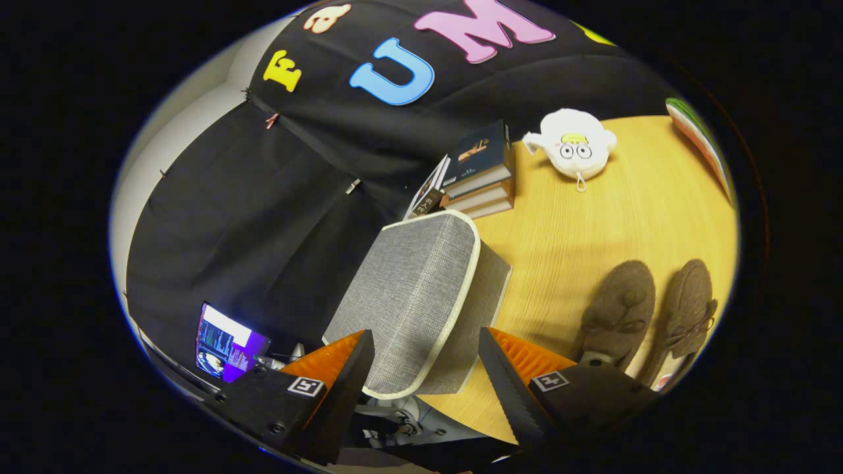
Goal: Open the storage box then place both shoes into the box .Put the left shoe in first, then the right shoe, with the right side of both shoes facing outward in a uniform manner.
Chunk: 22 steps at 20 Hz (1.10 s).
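A grey fabric storage box (421,296) with a cream-trimmed lid stands on the wooden table (593,230), lid down, just ahead of my fingers and partly between them. Its near corner reaches into the gap. My gripper (428,372) is open; neither finger touches the box that I can see. Two brown suede shoes (649,313) lie side by side on the table to the right of the box, beyond the right finger (507,382), toes pointing away from me.
A stack of books (477,174) stands behind the box by the black cloth wall. A white plush toy (574,146) lies to its right. A lit screen (227,342) sits low beyond the table's left edge.
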Each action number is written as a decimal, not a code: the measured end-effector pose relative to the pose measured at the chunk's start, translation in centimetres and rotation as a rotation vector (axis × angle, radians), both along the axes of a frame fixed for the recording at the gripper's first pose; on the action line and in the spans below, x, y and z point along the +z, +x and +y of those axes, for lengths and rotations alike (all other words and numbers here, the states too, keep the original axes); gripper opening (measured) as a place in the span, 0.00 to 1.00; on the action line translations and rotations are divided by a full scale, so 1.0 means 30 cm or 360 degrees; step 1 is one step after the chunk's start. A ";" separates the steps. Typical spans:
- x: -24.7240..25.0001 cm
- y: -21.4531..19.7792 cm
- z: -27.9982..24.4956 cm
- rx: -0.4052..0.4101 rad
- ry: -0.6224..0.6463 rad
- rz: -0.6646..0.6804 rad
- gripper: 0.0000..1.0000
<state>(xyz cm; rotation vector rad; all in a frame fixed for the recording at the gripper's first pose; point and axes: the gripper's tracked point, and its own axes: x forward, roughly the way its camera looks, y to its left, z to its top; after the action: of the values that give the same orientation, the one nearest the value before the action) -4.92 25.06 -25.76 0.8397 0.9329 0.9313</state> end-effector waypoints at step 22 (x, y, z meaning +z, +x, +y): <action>0.048 -0.060 0.097 0.0126 0.0651 0.0641 0.08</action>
<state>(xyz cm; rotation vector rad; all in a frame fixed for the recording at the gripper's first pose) -6.71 27.98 -24.33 1.3824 1.1443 1.0614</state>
